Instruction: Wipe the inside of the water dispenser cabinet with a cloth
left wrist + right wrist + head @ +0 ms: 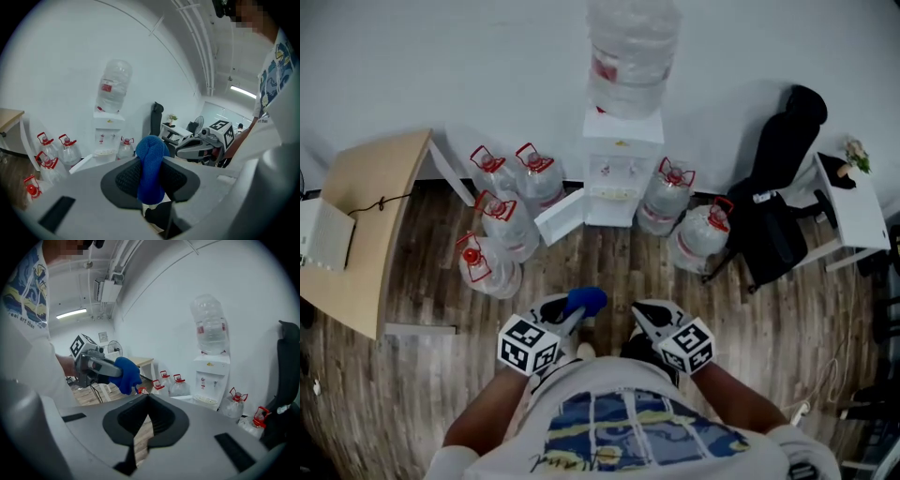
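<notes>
1. My left gripper [152,177] clamps the cloth [151,159]. Its long axis runs along the jaws, bunched end pointing forward toward the dispenser [622,169], well apart.
2. My right gripper [146,401] is closed and empty.
3. The door [560,217] is possibly ajar.

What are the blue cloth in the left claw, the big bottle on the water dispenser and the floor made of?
The cloth looks like knitted fabric: fine ribbed texture, matte, soft folds. The big bottle seems clear plastic, see-through and slightly glossy. The floor looks like wood planks or wood-look laminate: grain and seams show, but which one is unclear.
</notes>
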